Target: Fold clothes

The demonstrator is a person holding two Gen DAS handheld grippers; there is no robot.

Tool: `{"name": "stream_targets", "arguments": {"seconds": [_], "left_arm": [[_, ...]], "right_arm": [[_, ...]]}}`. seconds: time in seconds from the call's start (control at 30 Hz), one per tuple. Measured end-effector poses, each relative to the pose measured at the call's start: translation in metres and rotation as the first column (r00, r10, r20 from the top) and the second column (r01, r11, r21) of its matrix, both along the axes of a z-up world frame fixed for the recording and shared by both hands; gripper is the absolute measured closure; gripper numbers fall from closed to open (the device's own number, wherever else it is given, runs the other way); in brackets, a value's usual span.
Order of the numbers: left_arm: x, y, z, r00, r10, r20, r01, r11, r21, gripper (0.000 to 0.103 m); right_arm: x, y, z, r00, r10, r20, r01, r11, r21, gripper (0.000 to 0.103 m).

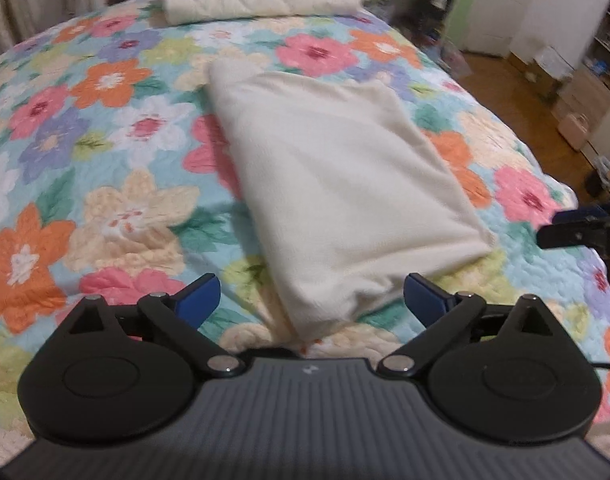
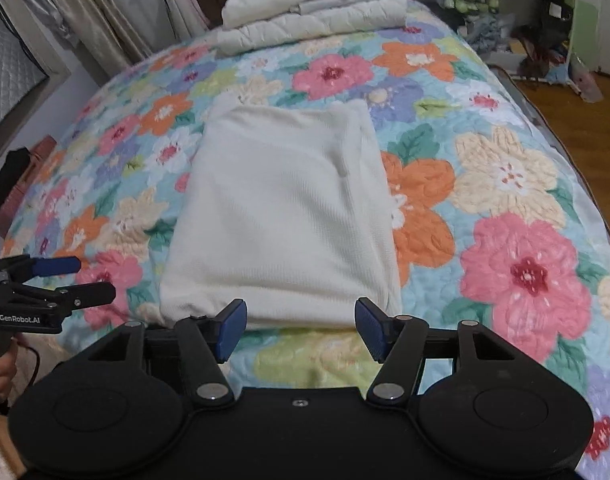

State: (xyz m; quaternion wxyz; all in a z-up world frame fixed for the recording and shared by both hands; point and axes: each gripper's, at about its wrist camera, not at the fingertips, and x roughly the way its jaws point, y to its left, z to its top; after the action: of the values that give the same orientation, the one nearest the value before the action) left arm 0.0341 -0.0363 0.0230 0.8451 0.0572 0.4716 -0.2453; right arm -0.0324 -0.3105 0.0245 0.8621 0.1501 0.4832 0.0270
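Evidently the fold is finished: the cream garment (image 2: 281,216) lies as a neat rectangle mid-quilt (image 2: 517,208), and both grippers — left (image 1: 311,300), right (image 2: 301,328) — hover over its near edge, jaws released, empty. Next, probably, moving it toward the folded stack (image 2: 313,8) — or fetching another piece.

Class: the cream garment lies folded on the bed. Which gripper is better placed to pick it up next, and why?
Probably the right gripper: its open jaws face the garment's near edge squarely. The left gripper, also open, meets it at a corner.
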Motion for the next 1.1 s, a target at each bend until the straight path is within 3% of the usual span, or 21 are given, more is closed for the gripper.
{"name": "stream_targets", "arguments": {"seconds": [0.07, 0.23, 0.37, 1.1], "left_arm": [[-0.004, -0.007, -0.001, 0.999, -0.048, -0.012, 0.047, 0.999, -0.016, 0.002], [-0.015, -0.028, -0.005, 0.995, -0.105, 0.005, 0.104, 0.994, 0.043, 0.001], [-0.023, -0.040, -0.009, 0.990, -0.136, 0.022, 0.133, 0.986, 0.097, 0.000], [-0.024, -0.040, -0.008, 0.993, -0.115, 0.022, 0.112, 0.989, 0.095, 0.000]], "right_arm": [[-0.002, 0.003, 0.004, 1.000, 0.004, -0.009, -0.004, 1.000, 0.006, 0.038], [-0.006, 0.011, 0.008, 1.000, 0.016, -0.013, -0.017, 0.999, -0.051, 0.036], [-0.004, 0.011, 0.006, 0.999, 0.019, -0.038, -0.020, 0.999, -0.027, 0.034], [-0.003, 0.021, -0.001, 0.998, 0.034, -0.048, -0.037, 0.996, -0.075, 0.034]]}}
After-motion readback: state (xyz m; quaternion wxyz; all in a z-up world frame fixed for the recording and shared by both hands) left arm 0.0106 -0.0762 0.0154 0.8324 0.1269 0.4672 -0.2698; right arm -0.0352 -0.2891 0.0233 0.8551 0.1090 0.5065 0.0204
